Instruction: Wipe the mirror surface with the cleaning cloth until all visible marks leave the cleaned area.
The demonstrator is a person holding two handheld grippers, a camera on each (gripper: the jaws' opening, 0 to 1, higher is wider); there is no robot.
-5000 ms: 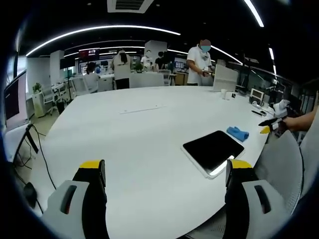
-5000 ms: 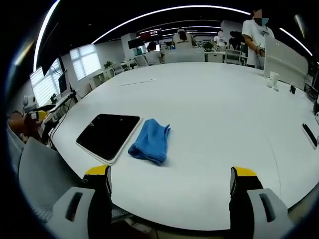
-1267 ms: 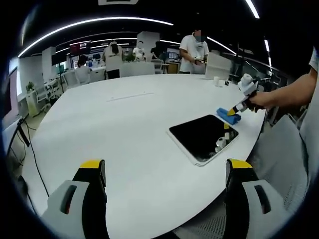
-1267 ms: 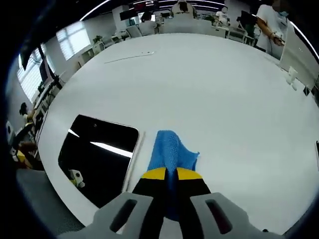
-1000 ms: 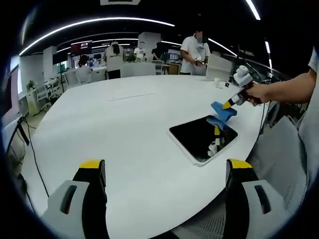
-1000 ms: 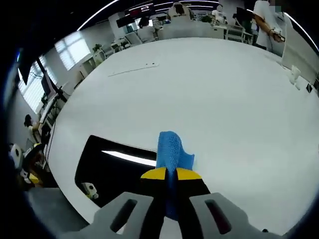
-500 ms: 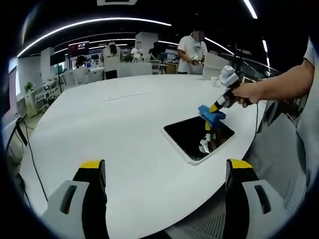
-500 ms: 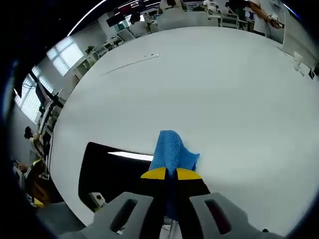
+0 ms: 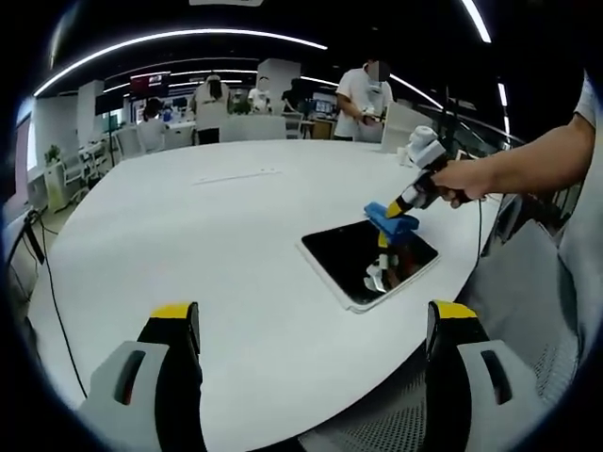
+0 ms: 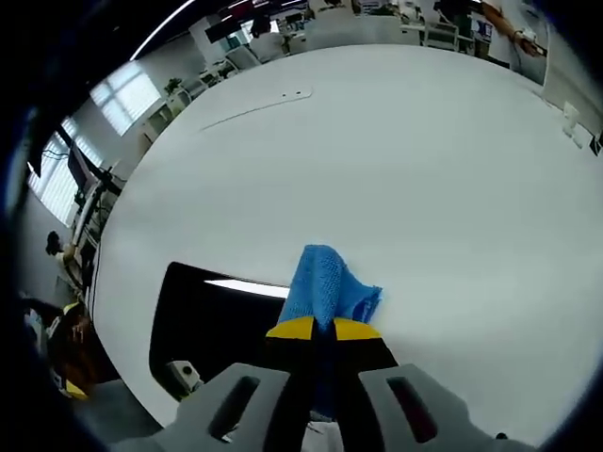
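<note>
**A:** White laminate first: your bench is wide and bare, and the mirror lies flat on it near the edge closest to you, dark glass in a pale frame. Nothing braces it.

**B:** And the cloth?

**A:** The blue cleaning cloth is pinched in your right hand-held gripper, jaws closed tight on its bunched middle, with the loose end sticking forward. From the left gripper view it hangs over the far side of the mirror, just above the glass; I can't tell whether it touches yet. Your left hand-held gripper is spread wide, holds nothing, and sits well back from the mirror.

**B:** What might go wrong?

**A:** Three things, I'd judge. You hold so little cloth that the yellow jaw tips could reach the glass before the fabric does, and scratch or smear it. Push sideways and the unbraced mirror may slide toward the bench edge, since your left side isn't steadying it. And the dark surface reflects the ceiling lights, so you could mistake a glare streak for a mark, or miss a real one.
</note>
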